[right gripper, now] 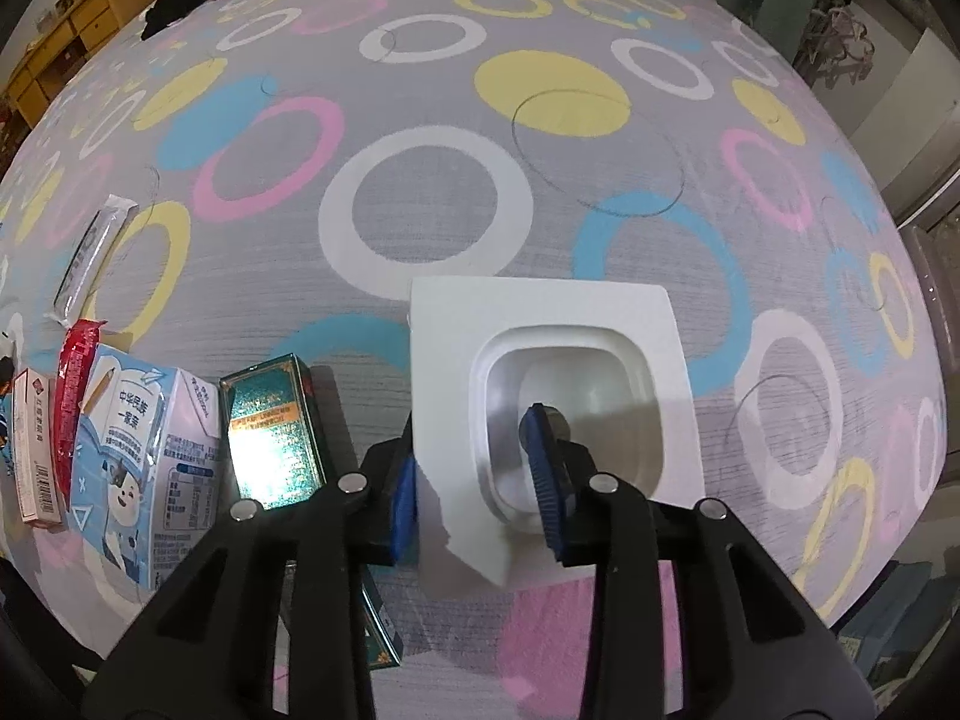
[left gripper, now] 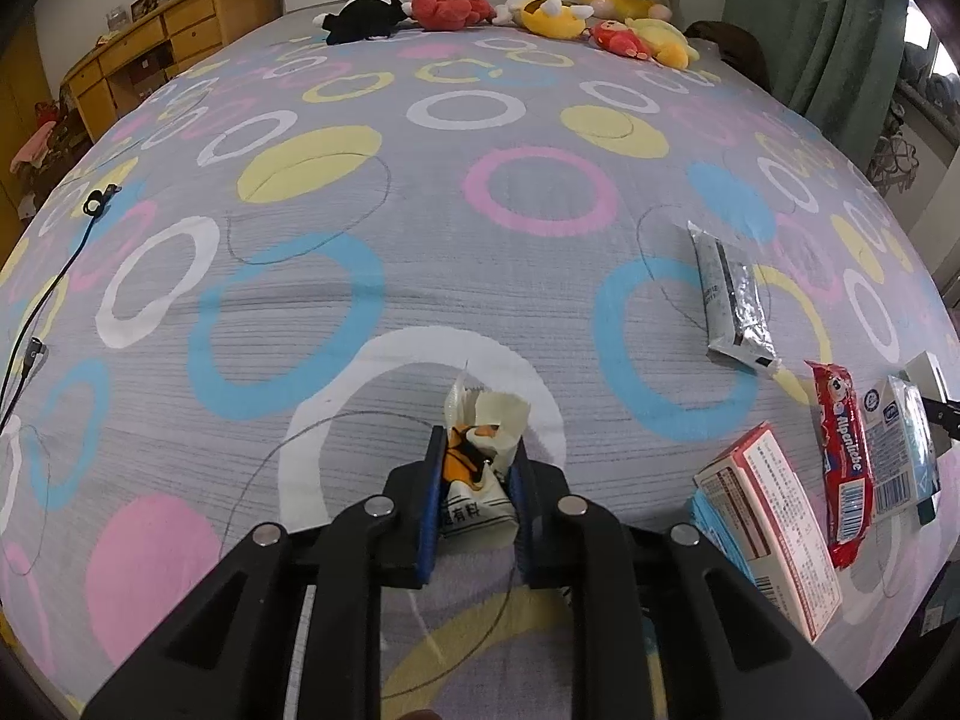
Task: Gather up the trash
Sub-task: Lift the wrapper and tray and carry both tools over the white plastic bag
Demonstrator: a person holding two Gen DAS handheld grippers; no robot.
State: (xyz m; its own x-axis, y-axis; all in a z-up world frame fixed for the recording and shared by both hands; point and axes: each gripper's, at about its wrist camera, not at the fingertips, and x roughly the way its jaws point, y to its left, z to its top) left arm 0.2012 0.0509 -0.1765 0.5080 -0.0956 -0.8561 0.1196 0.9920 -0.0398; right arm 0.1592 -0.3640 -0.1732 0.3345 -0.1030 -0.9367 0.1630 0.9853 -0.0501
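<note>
Left wrist view, left gripper (left gripper: pixel 475 468) clamped on wrapper (left gripper: pixel 480 450), right gripper (right gripper: pixel 477 468) clamping white bin (right gripper: pixel 600 324), cartons alongside.

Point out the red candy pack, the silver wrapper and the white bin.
red candy pack (left gripper: pixel 843 461), left wrist view, middle of label.
silver wrapper (left gripper: pixel 733 300), left wrist view, centre of pouch.
white bin (right gripper: pixel 456 336), right wrist view, flat rim.

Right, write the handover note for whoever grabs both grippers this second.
Left gripper: shut on a crumpled snack wrapper, on the bedspread.
Right gripper: clamped on the rim of the white bin, one finger inside.
Bin interior looks empty.
Left to collect: silver sachet, red candy pack, milk carton, green box, pink-edged box.
</note>
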